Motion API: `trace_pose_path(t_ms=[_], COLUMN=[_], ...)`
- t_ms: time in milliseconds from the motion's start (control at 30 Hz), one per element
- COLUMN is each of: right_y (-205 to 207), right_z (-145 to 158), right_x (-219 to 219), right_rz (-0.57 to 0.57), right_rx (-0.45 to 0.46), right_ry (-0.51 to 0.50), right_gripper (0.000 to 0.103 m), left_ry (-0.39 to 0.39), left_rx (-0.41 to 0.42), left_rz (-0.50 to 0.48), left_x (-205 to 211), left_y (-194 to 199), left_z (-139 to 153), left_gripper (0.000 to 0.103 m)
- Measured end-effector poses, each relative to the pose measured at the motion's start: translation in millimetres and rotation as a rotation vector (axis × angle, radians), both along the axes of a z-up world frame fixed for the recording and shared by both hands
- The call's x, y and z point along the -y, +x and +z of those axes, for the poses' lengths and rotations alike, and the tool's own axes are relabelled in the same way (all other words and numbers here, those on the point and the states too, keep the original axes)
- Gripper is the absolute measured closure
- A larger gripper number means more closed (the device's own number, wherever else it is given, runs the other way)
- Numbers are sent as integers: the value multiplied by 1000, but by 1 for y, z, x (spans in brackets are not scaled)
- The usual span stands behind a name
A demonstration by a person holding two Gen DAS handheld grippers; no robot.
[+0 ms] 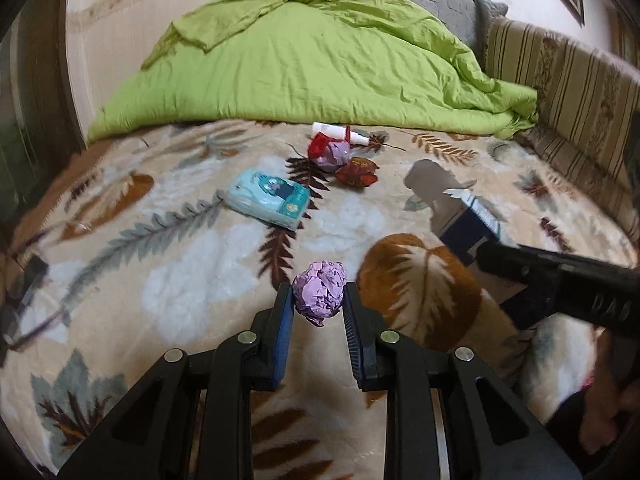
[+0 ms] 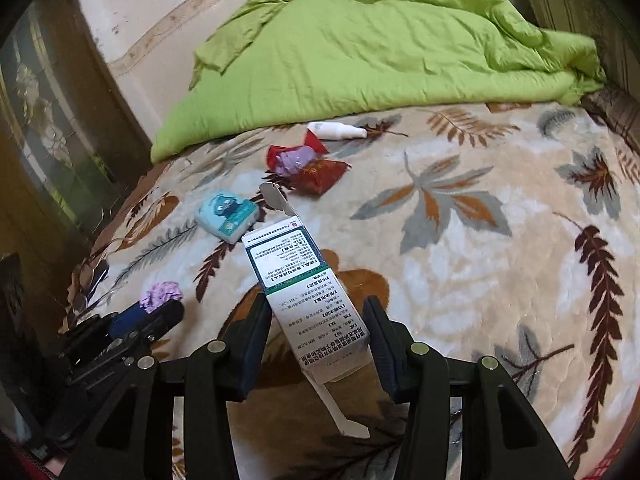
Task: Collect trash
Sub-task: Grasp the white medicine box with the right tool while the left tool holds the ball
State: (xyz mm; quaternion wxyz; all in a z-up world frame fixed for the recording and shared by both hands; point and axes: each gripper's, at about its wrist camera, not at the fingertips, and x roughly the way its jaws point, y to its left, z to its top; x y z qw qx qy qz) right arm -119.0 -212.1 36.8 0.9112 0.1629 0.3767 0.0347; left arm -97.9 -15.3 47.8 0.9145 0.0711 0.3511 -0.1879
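A: Nearest the lens, the left gripper (image 1: 319, 300) pinches a crumpled purple paper ball (image 1: 319, 296) between its blue pads, lifted above the bed.

B: And the right gripper (image 2: 318, 330)?

A: It clamps a white and green printed cardboard box (image 2: 304, 300), flaps open at both ends.

B: What surface lies below?

A: A plush cream blanket (image 2: 460, 248) with a leaf pattern, with a rumpled green quilt (image 1: 304, 64) heaped at the far side and a striped cushion (image 1: 568, 92) on the right.

B: How much is left on it?

A: One teal tissue pack (image 1: 269, 198) in soft plastic; farther off, a cluster: one more purple paper ball (image 1: 334, 154), two shiny red wrappers (image 1: 358, 173), one small white bottle (image 1: 340, 133).
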Motion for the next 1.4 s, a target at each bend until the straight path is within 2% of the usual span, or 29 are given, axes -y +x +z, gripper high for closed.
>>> trace_pose_path(t_ms=[300,1400], right_y=[2,3], right_z=[0,-1], right_x=[-2,2], right_rz=[5,-2], right_rx=[3,-1], right_ry=[-9,13], right_gripper=[52,52], left_ry=[45,38], left_rx=[41,29], left_rz=[-10,1], left_x=[5,4], left_y=[-4,-1], left_z=[-2,-4], left_gripper=[79,79])
